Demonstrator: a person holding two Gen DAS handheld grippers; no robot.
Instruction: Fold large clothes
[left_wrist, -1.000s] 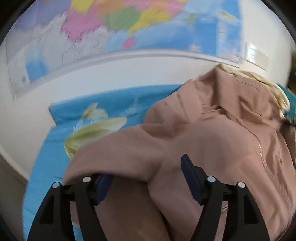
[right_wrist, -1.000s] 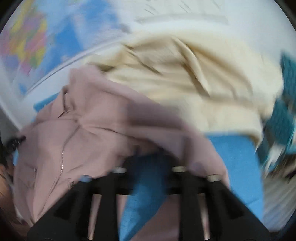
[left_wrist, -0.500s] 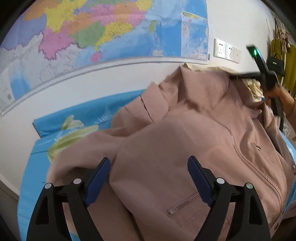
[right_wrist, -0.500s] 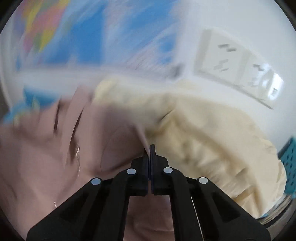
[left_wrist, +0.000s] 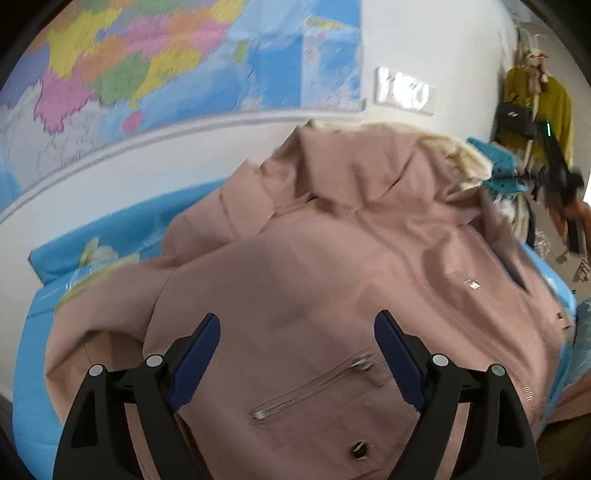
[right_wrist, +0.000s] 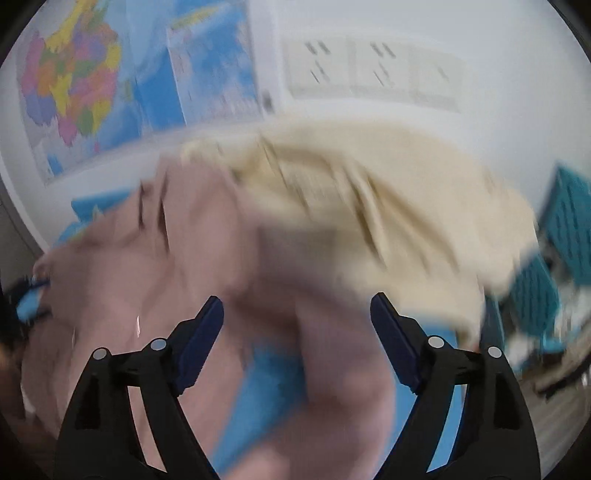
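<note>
While you hold both tools over the bed, your left hand-held gripper (left_wrist: 297, 325) stands with its blue pads spread wide and nothing pinched between them; the pink jacket (left_wrist: 332, 266) lies beneath that gap, filling the centre and lower half of the left wrist view. Its collar and hood are bunched toward the upper centre, a front zip runs down toward the lower right, and a slanted pocket zipper (left_wrist: 314, 384) sits at lower centre, between the two fingers. The jacket rests on a blue bedsheet (left_wrist: 110, 229) that shows at the left edge and lower right of the frame. Behind the collar, a cream fleecy garment (left_wrist: 461, 155) peeks out at upper right, just beside a teal cloth (left_wrist: 498, 170).

Your right hand-held gripper (right_wrist: 297, 321) has just been opening; its jaws are now wide apart and grip nothing. That view is heavily blurred. The pink jacket spreads across the left and lower centre, the cream garment fills the upper right of the middle, touching the jacket, and a patch of blue sheet shows at lower centre.

A coloured wall map (left_wrist: 147, 66) covers the upper left in both views, with white wall sockets (right_wrist: 369, 74) to its right.
</note>
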